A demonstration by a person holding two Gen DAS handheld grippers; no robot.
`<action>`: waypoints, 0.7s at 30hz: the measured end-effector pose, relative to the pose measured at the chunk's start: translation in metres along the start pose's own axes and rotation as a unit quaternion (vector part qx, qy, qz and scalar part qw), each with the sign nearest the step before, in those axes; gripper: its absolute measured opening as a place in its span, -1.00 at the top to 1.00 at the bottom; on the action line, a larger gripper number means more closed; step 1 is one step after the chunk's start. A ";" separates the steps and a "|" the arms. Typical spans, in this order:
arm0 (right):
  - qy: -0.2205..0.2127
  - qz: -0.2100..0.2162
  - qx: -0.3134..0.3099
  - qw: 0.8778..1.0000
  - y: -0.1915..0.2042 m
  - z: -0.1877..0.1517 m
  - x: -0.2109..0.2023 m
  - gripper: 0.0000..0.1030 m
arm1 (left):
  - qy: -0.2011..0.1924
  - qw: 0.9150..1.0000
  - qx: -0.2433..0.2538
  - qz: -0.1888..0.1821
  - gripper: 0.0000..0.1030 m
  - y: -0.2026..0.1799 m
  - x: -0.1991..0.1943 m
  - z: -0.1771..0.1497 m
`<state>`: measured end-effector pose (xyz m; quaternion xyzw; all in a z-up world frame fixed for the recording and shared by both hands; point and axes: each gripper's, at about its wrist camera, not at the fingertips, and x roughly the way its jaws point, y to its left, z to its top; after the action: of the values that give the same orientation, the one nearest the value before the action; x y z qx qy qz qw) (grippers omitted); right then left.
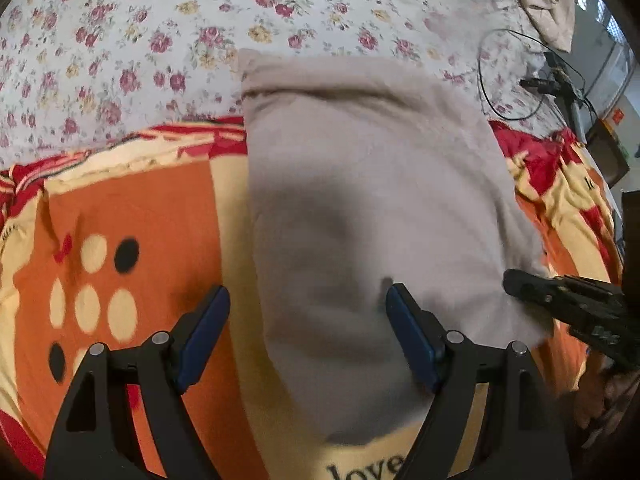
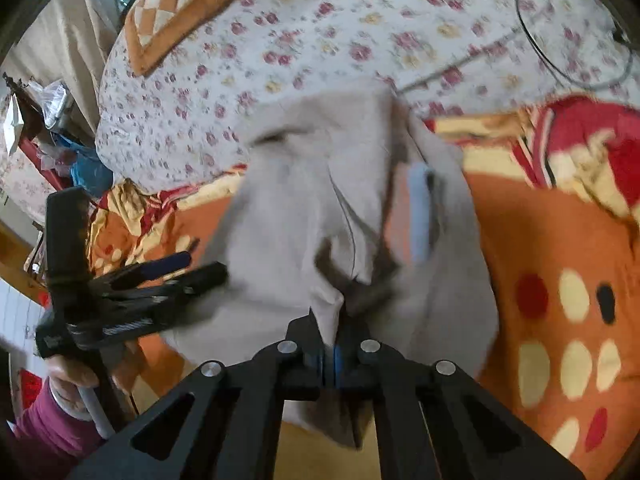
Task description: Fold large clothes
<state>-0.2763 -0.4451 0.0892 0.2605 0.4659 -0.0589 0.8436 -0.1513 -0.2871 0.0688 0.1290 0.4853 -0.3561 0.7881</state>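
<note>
Looks about midway: the beige garment (image 1: 372,208) lies on the bed (image 1: 160,40) already folded into a long strip, right tongs (image 2: 329,344) pinched shut on its near edge, left tongs (image 1: 308,336) spread wide and empty, so crosswise folds remain.

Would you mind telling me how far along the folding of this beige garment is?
Partly done: the beige garment lies as a narrowed strip on the orange blanket. In hand: the right hand-held gripper is shut on a bunched fold, while the left hand-held gripper is open above the cloth. Left: the final folds and flattening.
</note>
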 end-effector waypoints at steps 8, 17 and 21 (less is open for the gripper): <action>-0.047 -0.010 -0.018 0.999 0.015 0.026 -0.036 0.27 | -0.005 0.999 -0.037 -0.024 -0.58 0.012 0.011 -0.019; -0.036 -0.026 0.005 0.999 -0.005 0.144 0.038 -0.52 | -0.003 0.997 -0.046 -0.055 -0.61 0.020 0.017 -0.019; -0.021 -0.010 0.024 0.999 -0.017 0.156 0.072 -0.18 | 0.001 0.997 -0.046 -0.057 -0.61 0.019 0.018 -0.016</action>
<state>-0.1241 -0.5262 0.0914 0.2745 0.4494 -0.0840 0.8460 -0.1440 -0.2732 0.0429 0.0647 0.5089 -0.3777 0.7708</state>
